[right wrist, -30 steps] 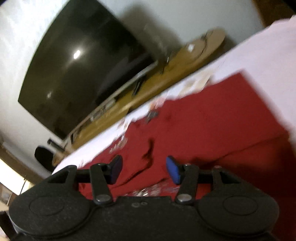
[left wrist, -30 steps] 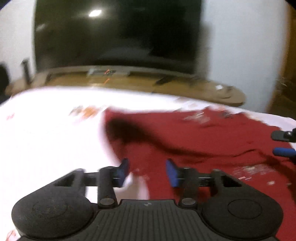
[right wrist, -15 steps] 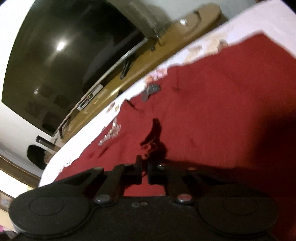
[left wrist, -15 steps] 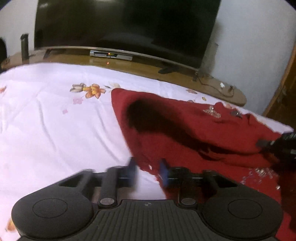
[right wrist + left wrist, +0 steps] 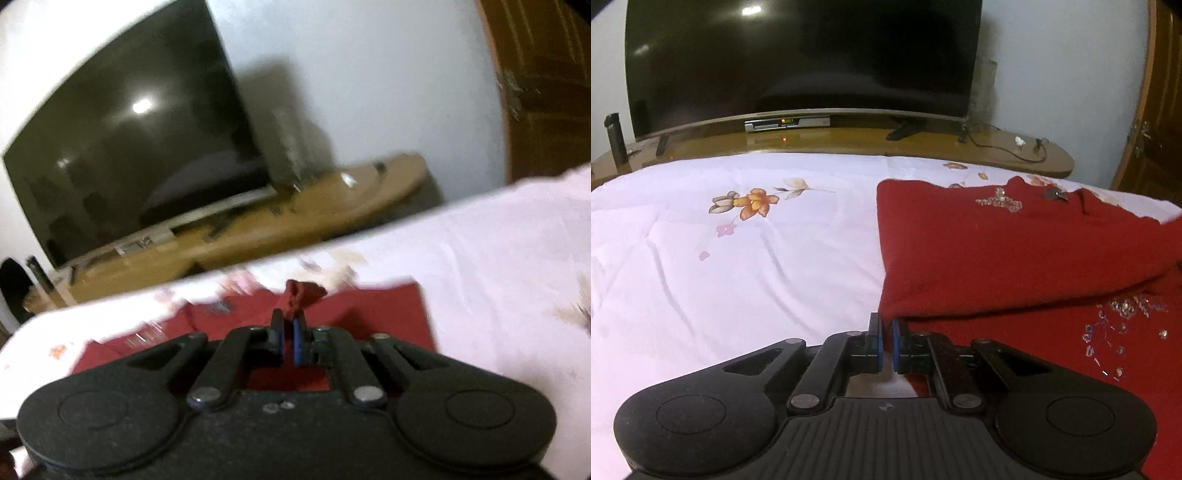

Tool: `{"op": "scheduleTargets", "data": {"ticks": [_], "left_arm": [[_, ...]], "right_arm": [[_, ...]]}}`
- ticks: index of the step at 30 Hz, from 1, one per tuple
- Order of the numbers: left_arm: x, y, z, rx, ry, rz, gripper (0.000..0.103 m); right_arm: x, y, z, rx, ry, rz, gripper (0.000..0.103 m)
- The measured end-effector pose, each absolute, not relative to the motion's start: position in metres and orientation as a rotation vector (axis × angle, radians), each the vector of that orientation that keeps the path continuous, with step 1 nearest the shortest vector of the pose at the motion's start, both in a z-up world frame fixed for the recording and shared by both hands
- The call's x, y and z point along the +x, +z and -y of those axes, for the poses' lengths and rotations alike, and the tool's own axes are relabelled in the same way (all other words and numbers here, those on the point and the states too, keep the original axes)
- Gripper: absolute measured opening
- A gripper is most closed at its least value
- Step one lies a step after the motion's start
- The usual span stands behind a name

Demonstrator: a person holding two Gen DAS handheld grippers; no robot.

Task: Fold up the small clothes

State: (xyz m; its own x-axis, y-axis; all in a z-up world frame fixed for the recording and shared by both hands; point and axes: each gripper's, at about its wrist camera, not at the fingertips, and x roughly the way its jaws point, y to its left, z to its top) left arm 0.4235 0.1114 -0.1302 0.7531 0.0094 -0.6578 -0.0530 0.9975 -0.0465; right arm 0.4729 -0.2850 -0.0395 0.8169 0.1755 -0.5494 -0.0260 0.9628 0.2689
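A red garment with sequin trim lies on a white floral bedsheet, its upper part folded over the lower part. My left gripper is shut on the garment's near left edge, at the fold's corner. In the blurred right wrist view the garment lies below, and my right gripper is shut on a bunched bit of red cloth that pokes up between the fingertips, lifted off the bed.
A large dark TV stands on a long wooden shelf beyond the bed's far edge. A wooden door is at the right. The white sheet stretches wide to the left of the garment.
Both grippers went from open to shut on the red garment's edge. The upper part now lies folded over the lower. The right gripper has lifted and swung back.
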Motion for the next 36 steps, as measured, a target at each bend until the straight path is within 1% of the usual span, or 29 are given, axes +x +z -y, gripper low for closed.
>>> {"op": "scheduleTargets", "data": {"ticks": [2, 4, 8, 12, 15, 17, 18, 19, 21, 24, 28, 30, 32, 36], "left_arm": [[0.424, -0.128, -0.110, -0.053, 0.038, -0.725, 0.004], [0.427, -0.127, -0.107, -0.040, 0.041, -0.733, 0.004], [0.428, -0.126, -0.104, -0.021, 0.044, -0.741, 0.004], [0.431, -0.125, -0.100, -0.003, 0.051, -0.750, 0.004], [0.433, -0.123, -0.096, 0.040, 0.042, -0.769, 0.004], [0.431, -0.121, -0.097, 0.073, 0.018, -0.783, 0.005], [0.428, -0.118, -0.098, 0.089, -0.002, -0.786, 0.005], [0.423, -0.116, -0.103, 0.095, -0.025, -0.790, 0.005], [0.408, -0.108, -0.119, 0.053, -0.041, -0.770, 0.005], [0.408, -0.093, -0.133, -0.013, -0.024, -0.683, 0.005], [0.450, -0.084, -0.104, -0.047, -0.112, -0.619, 0.005], [0.474, -0.091, -0.080, -0.021, -0.151, -0.628, 0.005], [0.493, -0.102, -0.060, 0.023, -0.160, -0.632, 0.005], [0.508, -0.124, -0.050, 0.085, -0.104, -0.640, 0.005]], "right_arm": [[0.473, -0.057, 0.293, 0.261, 0.093, -0.670, 0.005], [0.470, -0.066, 0.291, 0.248, 0.097, -0.681, 0.005], [0.466, -0.065, 0.296, 0.280, 0.107, -0.652, 0.005], [0.462, -0.062, 0.296, 0.246, 0.103, -0.625, 0.005], [0.473, -0.083, 0.299, 0.242, 0.056, -0.711, 0.005], [0.474, -0.094, 0.301, 0.236, 0.043, -0.730, 0.006], [0.473, -0.093, 0.301, 0.238, 0.042, -0.726, 0.007], [0.472, -0.090, 0.301, 0.238, 0.037, -0.727, 0.018], [0.466, -0.084, 0.304, 0.220, 0.019, -0.717, 0.028], [0.452, -0.065, 0.311, 0.172, 0.046, -0.624, 0.019], [0.474, -0.056, 0.283, 0.102, 0.146, -0.613, 0.019], [0.489, -0.060, 0.258, 0.068, 0.224, -0.641, 0.019], [0.499, -0.070, 0.228, -0.043, 0.293, -0.657, 0.019], [0.511, -0.090, 0.202, -0.207, 0.323, -0.676, 0.019]]}}
